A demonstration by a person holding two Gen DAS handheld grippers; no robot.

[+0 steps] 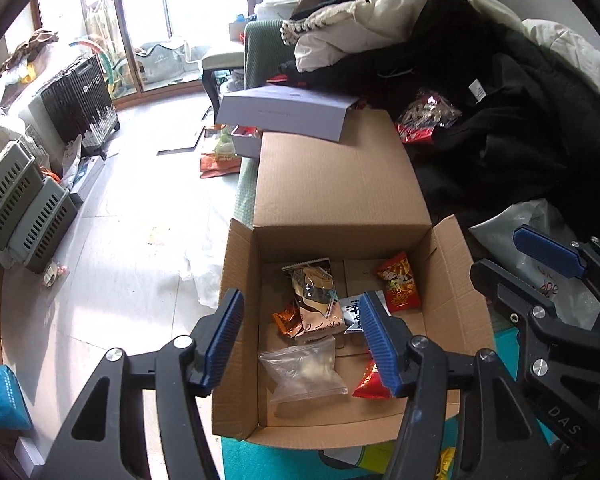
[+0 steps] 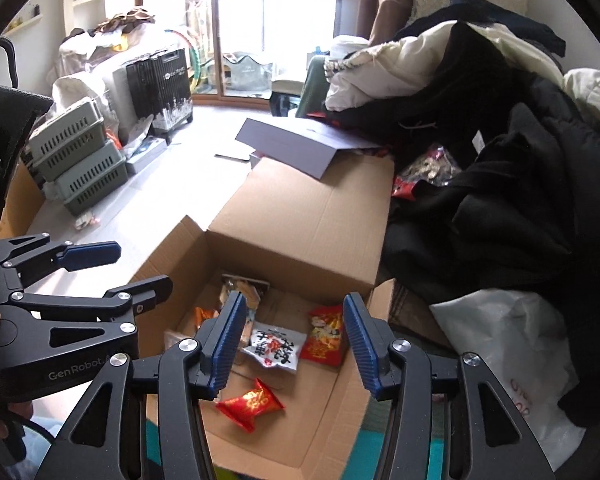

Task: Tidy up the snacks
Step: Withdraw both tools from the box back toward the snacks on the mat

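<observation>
An open cardboard box point(image 1: 340, 184) point(image 2: 300, 216) holds several snack packs: a clear bag point(image 1: 304, 368), a brown pack point(image 1: 314, 284), an orange pack point(image 1: 286, 318), a white pack point(image 2: 272, 346), a red pack point(image 1: 398, 280) point(image 2: 324, 336) and a small red pack point(image 2: 250, 402). My left gripper point(image 1: 300, 342) is open and empty over the box's left side. My right gripper point(image 2: 294, 344) is open and empty over the box's right side; it also shows in the left wrist view point(image 1: 548, 256).
A pile of dark and white clothes point(image 1: 480, 92) lies right of the box. A red snack bag point(image 1: 424, 114) lies on the clothes. A white plastic bag point(image 2: 512, 360) sits at right. A lilac flat box point(image 1: 288, 110) rests on the far flap. Crates point(image 1: 20, 200) line the floor.
</observation>
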